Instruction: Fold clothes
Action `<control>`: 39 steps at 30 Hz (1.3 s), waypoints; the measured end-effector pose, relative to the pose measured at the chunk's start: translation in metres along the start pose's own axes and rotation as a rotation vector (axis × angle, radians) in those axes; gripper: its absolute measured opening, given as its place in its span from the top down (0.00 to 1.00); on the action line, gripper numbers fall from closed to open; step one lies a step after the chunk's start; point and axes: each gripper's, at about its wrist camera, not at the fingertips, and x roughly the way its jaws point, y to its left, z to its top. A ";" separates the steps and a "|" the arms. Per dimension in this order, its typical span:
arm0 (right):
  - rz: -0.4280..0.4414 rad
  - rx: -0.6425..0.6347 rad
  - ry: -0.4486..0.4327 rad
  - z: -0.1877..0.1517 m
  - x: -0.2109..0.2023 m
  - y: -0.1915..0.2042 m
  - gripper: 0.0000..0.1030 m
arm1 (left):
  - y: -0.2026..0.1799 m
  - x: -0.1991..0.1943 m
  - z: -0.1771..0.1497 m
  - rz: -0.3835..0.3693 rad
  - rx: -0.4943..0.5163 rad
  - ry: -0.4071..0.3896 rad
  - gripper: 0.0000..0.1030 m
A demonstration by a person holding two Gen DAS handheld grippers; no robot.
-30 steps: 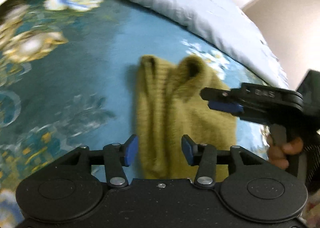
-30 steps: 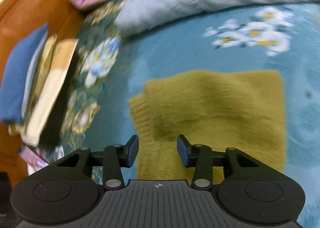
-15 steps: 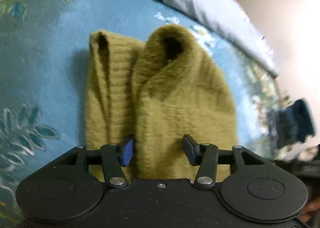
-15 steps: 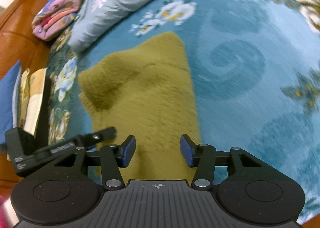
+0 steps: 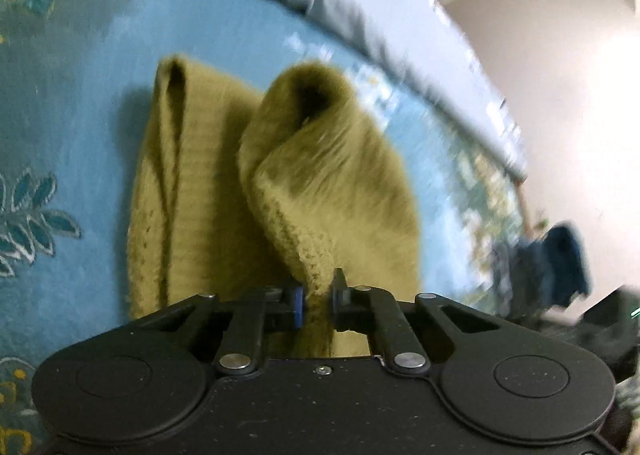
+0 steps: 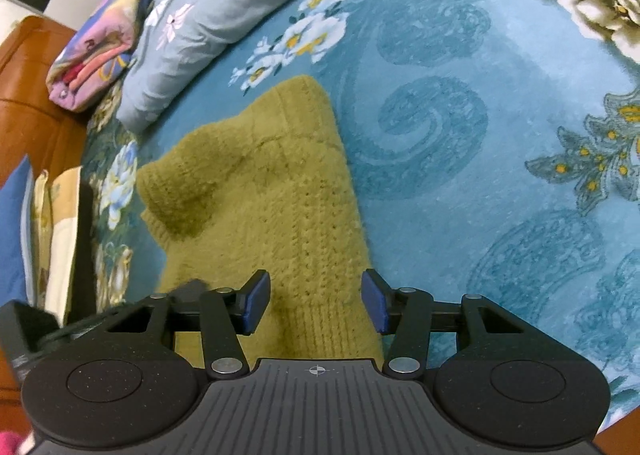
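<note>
An olive-green knitted sweater (image 5: 192, 195) lies partly folded on a blue floral bedspread (image 5: 68, 103). My left gripper (image 5: 318, 301) is shut on a near edge of the sweater and lifts that fold into a raised hump. In the right wrist view the sweater (image 6: 272, 207) lies flat in front of me. My right gripper (image 6: 316, 305) is open, its jaws wide apart just above the sweater's near ribbed hem. The left gripper (image 6: 188, 289) shows as a dark blur at the sweater's left edge.
A grey floral pillow (image 6: 224, 7) lies beyond the sweater. A folded pink and purple cloth (image 6: 96, 55) sits by the wooden headboard (image 6: 28, 67). Stacked items (image 6: 48, 231) stand at the left. A blue garment (image 5: 560, 263) lies at the bed's far right.
My left gripper has closed on the sweater's near edge and raised it. My right gripper has swung round to the hem side and stays open.
</note>
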 end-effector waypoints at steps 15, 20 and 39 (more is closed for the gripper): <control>0.023 -0.015 0.063 -0.005 0.020 0.000 0.41 | 0.036 -0.027 -0.018 0.176 0.008 0.008 0.87; 0.034 -0.028 0.105 -0.014 0.026 -0.005 0.33 | 0.031 -0.026 -0.003 0.172 0.039 0.010 0.60; 0.163 0.067 0.164 -0.038 0.049 -0.022 0.29 | 0.056 0.035 0.113 0.184 0.122 0.038 0.22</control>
